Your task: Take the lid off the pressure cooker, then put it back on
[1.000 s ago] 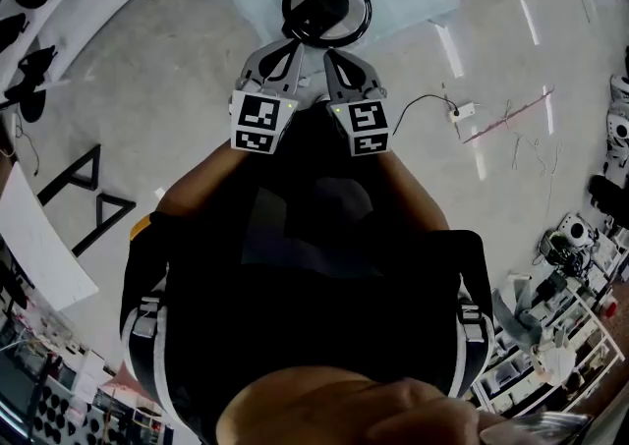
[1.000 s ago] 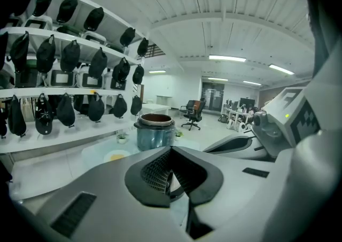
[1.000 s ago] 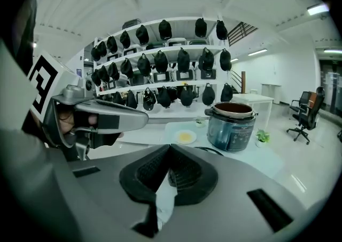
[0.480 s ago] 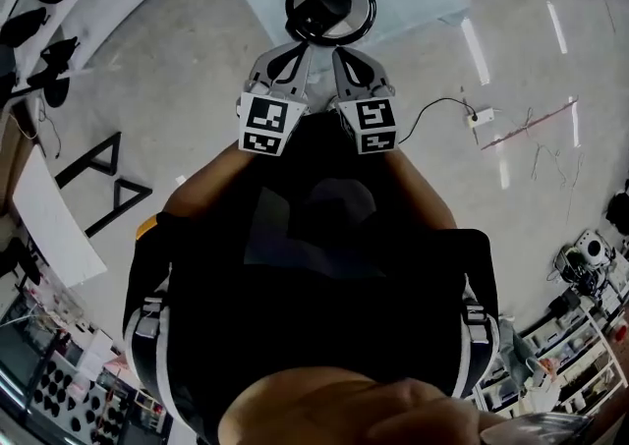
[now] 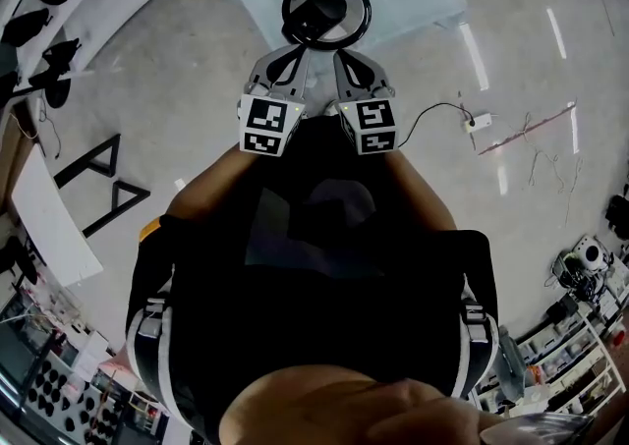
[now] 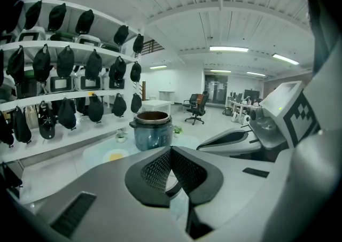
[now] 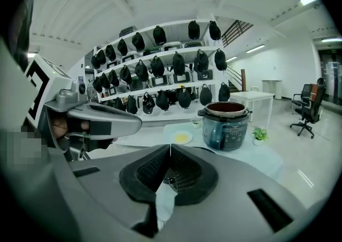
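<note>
Where the person's forearms come together ahead of the chest, the left gripper [image 5: 298, 48] and the right gripper [image 5: 341, 48] lie side by side, both angled forward and down. Each has its jaws closed to a thin slit, and each appears to pinch the near rim of the pressure cooker lid [image 5: 325, 8]. Such a two-point hold would keep the wide lid level and stop it swinging. The lid hangs just beyond the fingertips, handle uppermost, well short of the pot. Further on, the cooker pot [image 7: 226, 126] stands uncovered on the table [image 5: 432, 1] with its pale blue cloth, so removal looks complete and refitting is not yet done. A plate of yellow food [image 7: 181, 138] sits on one side of the pot and a small potted plant [image 7: 260, 134] on the other, both apart from it. Wall shelves [image 7: 160, 83] of dark gear close the view.
</note>
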Demonstrator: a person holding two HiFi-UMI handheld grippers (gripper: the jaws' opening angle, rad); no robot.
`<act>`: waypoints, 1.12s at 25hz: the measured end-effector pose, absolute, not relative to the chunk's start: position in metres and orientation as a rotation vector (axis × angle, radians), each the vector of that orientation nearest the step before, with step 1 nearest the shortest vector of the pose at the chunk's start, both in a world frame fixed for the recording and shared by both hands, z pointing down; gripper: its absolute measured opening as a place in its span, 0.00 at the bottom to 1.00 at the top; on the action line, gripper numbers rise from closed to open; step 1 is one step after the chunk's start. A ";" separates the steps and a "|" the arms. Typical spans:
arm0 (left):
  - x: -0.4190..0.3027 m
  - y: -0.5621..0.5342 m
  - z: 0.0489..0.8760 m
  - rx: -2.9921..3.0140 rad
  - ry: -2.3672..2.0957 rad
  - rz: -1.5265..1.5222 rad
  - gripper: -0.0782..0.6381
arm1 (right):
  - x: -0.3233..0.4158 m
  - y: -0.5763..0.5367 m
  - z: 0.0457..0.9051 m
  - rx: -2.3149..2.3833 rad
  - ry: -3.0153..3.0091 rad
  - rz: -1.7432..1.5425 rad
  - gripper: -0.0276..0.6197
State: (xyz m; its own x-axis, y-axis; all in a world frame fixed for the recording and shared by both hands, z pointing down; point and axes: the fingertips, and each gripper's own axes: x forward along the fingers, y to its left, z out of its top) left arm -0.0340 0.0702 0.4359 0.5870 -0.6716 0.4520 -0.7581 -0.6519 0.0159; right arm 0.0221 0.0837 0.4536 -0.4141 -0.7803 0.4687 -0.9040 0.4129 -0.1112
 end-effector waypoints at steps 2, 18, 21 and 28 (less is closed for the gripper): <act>-0.036 0.071 0.438 2.601 -1.191 0.613 0.12 | 0.020 0.084 0.457 1.444 -2.324 0.507 0.07; -0.058 0.061 0.444 2.593 -1.138 0.545 0.12 | -0.005 0.074 0.458 1.457 -2.273 0.503 0.08; -0.063 0.057 0.442 2.600 -1.121 0.521 0.12 | -0.006 0.071 0.457 1.483 -2.246 0.501 0.08; -0.072 0.051 0.442 2.633 -1.087 0.488 0.12 | -0.013 0.065 0.458 1.536 -2.215 0.484 0.08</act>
State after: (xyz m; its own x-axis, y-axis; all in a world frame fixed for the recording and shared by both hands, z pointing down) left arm -0.0716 0.0508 0.4422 0.6654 -0.6326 0.3964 -0.7165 -0.6902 0.1014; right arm -0.0126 0.0652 0.4584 -0.3163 -0.8015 0.5074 -0.9402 0.3363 -0.0548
